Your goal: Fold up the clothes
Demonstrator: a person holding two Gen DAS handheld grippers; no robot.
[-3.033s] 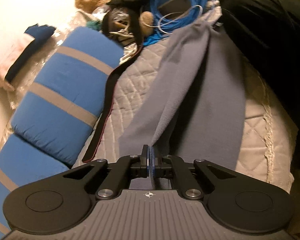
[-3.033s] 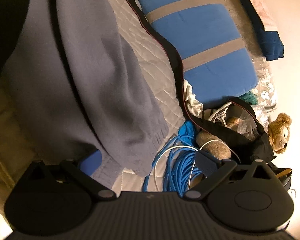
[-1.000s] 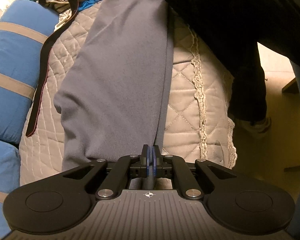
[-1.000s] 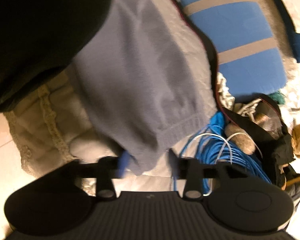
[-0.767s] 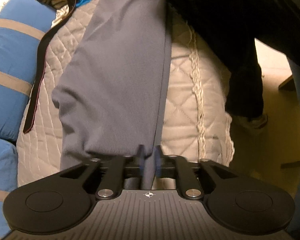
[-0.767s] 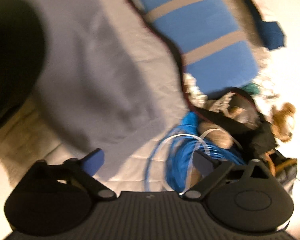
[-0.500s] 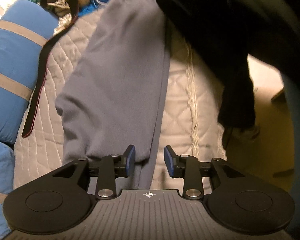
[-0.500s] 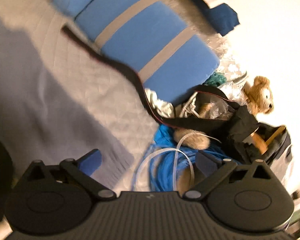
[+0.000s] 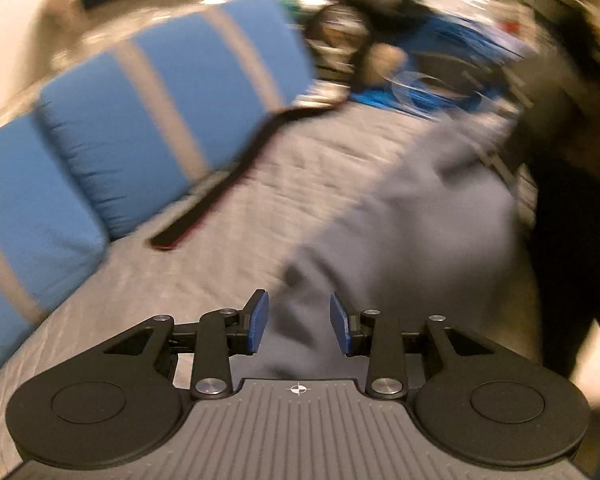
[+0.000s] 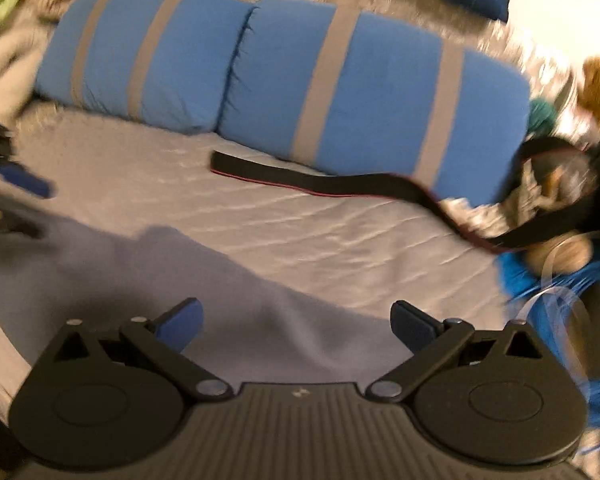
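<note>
My left claw (image 9: 298,328) and right claw (image 10: 296,324), both spread and empty, hover over the grey garment (image 9: 412,240) lying doubled lengthwise on the bed (image 10: 300,224), pillows (image 10: 284,76) at twelve o'clock; judged mid-fold, it wants gripping for a crosswise fold.

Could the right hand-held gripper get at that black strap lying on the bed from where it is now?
Probably yes. The right hand-held gripper is open and holds nothing, and the black strap lies flat ahead of it, with only the grey garment and bare quilt between.
</note>
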